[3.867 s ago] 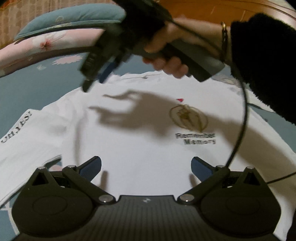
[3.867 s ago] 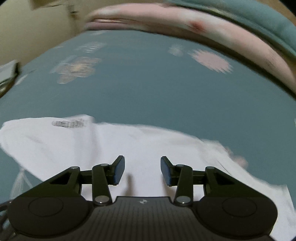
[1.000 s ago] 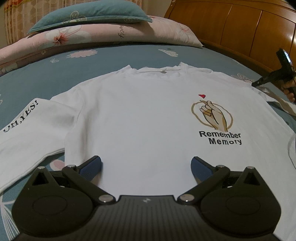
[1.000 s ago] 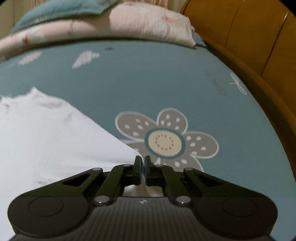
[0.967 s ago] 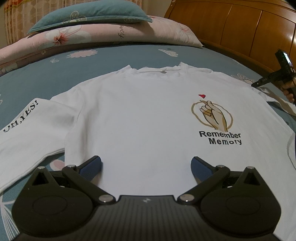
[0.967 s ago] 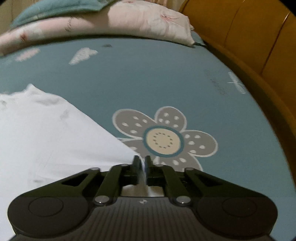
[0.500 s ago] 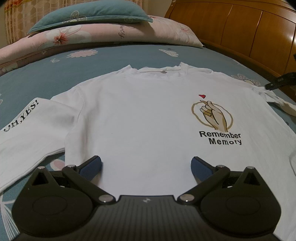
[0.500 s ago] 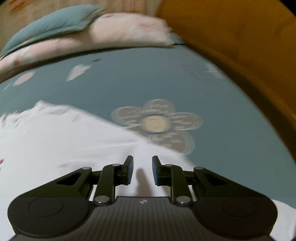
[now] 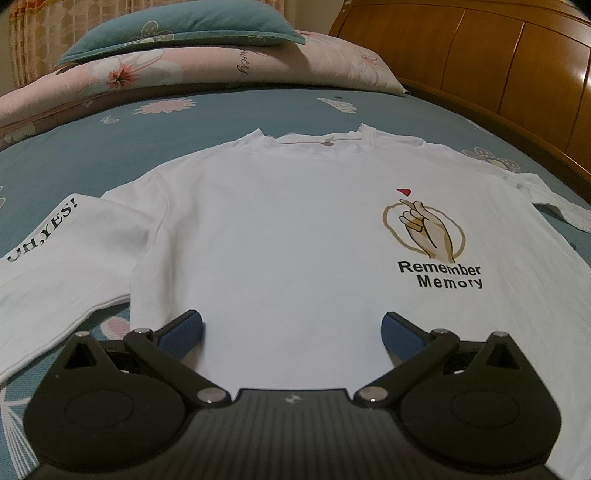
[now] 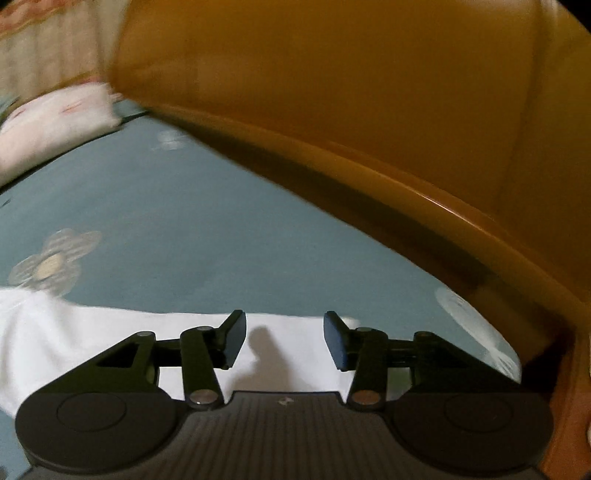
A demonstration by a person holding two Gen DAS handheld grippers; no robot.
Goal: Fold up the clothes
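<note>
A white long-sleeved shirt lies face up and spread flat on the bed, with a hand print and "Remember Memory" on the chest. Its left sleeve bears black lettering. My left gripper stands wide open just above the shirt's lower hem, nothing between its fingers. In the right wrist view, the shirt's right sleeve stretches across the sheet. My right gripper hovers over the sleeve's end with its jaws opening and the pads clear of the cloth.
The teal flowered bedsheet surrounds the shirt. Pillows and a pink quilt lie at the far end. A wooden headboard runs close along the right side, near my right gripper.
My right gripper went from shut to partly open and swung rightward along the sleeve toward the wooden board. It has left the left wrist view. The left gripper kept still.
</note>
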